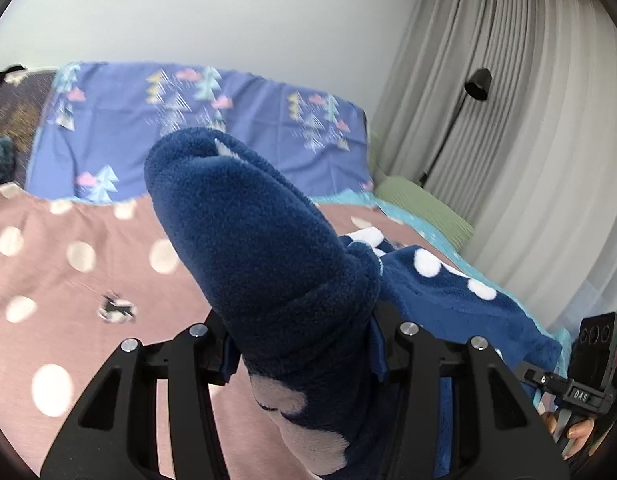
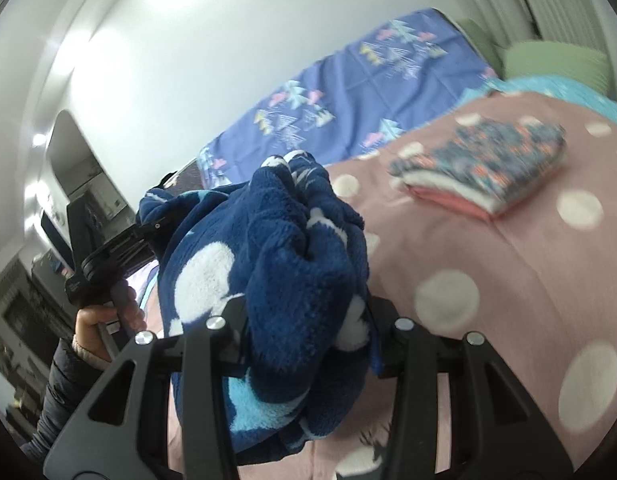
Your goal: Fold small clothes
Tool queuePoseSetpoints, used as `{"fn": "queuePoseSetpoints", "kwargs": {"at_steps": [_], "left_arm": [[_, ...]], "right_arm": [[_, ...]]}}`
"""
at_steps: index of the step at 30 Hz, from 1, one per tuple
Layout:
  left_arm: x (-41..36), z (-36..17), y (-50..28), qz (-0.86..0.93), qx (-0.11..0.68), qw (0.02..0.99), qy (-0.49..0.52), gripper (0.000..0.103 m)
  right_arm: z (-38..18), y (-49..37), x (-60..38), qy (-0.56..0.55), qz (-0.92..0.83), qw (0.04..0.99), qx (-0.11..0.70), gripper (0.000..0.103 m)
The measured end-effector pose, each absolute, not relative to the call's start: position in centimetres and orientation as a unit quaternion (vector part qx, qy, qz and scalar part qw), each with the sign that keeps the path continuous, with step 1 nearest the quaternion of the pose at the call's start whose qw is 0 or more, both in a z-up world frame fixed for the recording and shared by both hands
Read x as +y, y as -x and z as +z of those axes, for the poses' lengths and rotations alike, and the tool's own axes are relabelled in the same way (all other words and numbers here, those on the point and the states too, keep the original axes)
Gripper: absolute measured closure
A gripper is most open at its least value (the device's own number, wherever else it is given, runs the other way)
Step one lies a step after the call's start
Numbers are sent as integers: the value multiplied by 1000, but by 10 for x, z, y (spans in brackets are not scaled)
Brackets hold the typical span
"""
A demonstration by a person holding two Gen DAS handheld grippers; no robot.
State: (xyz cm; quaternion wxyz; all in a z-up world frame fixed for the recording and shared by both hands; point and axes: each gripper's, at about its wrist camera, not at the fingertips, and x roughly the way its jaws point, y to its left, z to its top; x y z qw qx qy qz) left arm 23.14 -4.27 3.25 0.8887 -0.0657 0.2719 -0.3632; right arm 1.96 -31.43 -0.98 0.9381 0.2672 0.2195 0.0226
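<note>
So both grippers have a bite of the same thing here: a thick navy fleece garment (image 1: 264, 248), super plush and nubby, with fat white dots and a few pale blue patches on it. In the left wrist view the left gripper (image 1: 300, 352) has its black jaws pinched in on a rolled, tube-shaped bunch of the fleece that sticks up like a stubby mitten, with a ribbed-looking cuff fold right above the jaws. The rest of the fabric trails off to the right, draped toward the right gripper (image 1: 588, 384) and the fingers wrapped around its handle.

Right wrist view is the same deal: the jaws are clamped on a crumpled wad of the fleece, which bulges up and over them (you can't really see the pads, the pile swallows them). The garment hangs lifted above the pink bedspread (image 2: 488, 264), a flat matte cotton with big white polka dots.

Further back on the spread sits a folded stack of clothes (image 2: 484, 168), square and neat, floral print on top, white and coral layers under it. Behind that is a purple sheet (image 2: 348, 108) with little tree and cloud shapes, a green pillow (image 2: 556, 60), and pleated grey curtains (image 1: 508, 120).
</note>
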Motion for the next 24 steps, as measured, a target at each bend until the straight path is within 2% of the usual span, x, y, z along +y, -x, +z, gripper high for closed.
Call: {"fn": "queuePoseSetpoints", "kwargs": {"at_steps": [11, 24], "left_arm": [[4, 53, -273, -294, 254, 918, 76, 53], [22, 13, -374, -194, 270, 941, 57, 53]], "right_arm": [[33, -127, -295, -173, 93, 956, 217, 61], [23, -316, -265, -105, 103, 949, 279, 62]]}}
